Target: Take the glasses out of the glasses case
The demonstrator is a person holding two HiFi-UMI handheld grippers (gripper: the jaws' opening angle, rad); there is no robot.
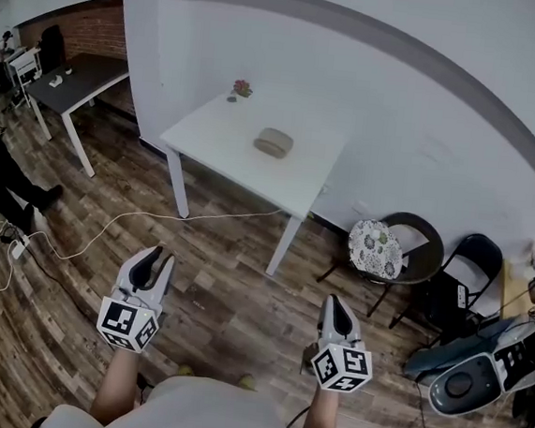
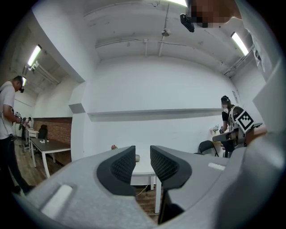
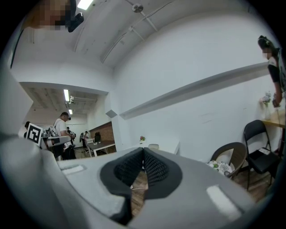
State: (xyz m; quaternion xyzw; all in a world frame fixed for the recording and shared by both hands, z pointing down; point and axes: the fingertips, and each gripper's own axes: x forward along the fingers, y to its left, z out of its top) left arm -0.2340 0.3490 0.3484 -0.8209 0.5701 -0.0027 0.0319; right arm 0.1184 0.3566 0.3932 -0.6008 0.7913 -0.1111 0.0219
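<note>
While the person stands back on the wooden floor, well apart from the white table [image 1: 213,147], the glasses case [image 1: 273,142] lies alone near the middle of the tabletop, a small potted plant [image 1: 242,88] off toward the far corner. Both tools are held level in front of the body. The left gripper [image 1: 157,260] has its jaws apart with nothing between them. The right gripper [image 1: 332,305] has its ribbed pads pressed together on nothing.

From here the case is a small rounded oval, pale grey-beige, and it appears shut. I cannot make out its seam or hinge at this range. I'd judge it light and fairly stiff, and likely to skate on that smooth top if pushed from one side. It seems wise for one gripper to pin the lower shell across its narrow width while the other lifts the lid at the long front edge. The glasses inside, unseen, are probably thin and easily bent. The bridge or a folded arm near the hinge looks the safest hold, with gentle pressure kept off the lenses.
</note>
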